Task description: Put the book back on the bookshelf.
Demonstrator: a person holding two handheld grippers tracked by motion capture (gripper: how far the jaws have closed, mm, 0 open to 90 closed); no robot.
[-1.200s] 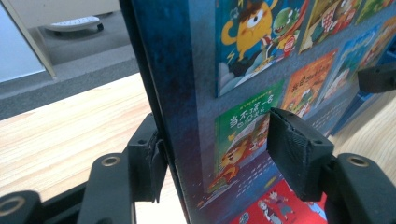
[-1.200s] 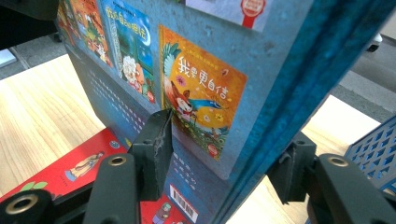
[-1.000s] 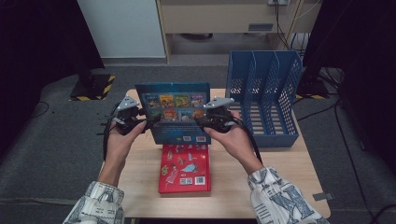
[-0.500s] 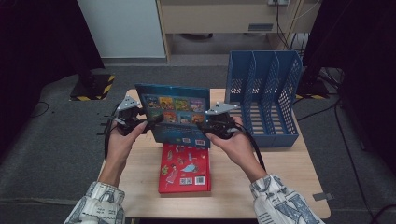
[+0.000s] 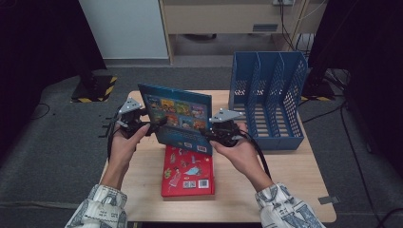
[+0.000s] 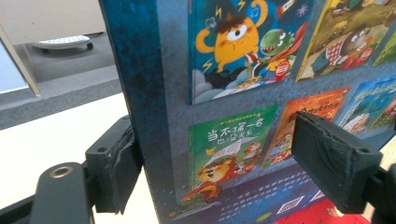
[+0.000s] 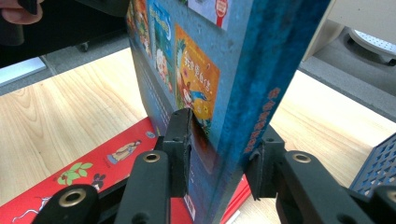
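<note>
While the blue book [image 5: 178,118] stands upright over the counter [image 5: 266,175], the right tool [image 7: 219,154] clamps its spine edge and the left tool [image 6: 224,163] has just been opening, one pad off; blue rack [image 5: 271,102] sits right.

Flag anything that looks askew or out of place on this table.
The blue book stands tilted on edge above the red book, not yet in the file rack. The right gripper clamps it, while the left gripper has just been opening around it.
</note>
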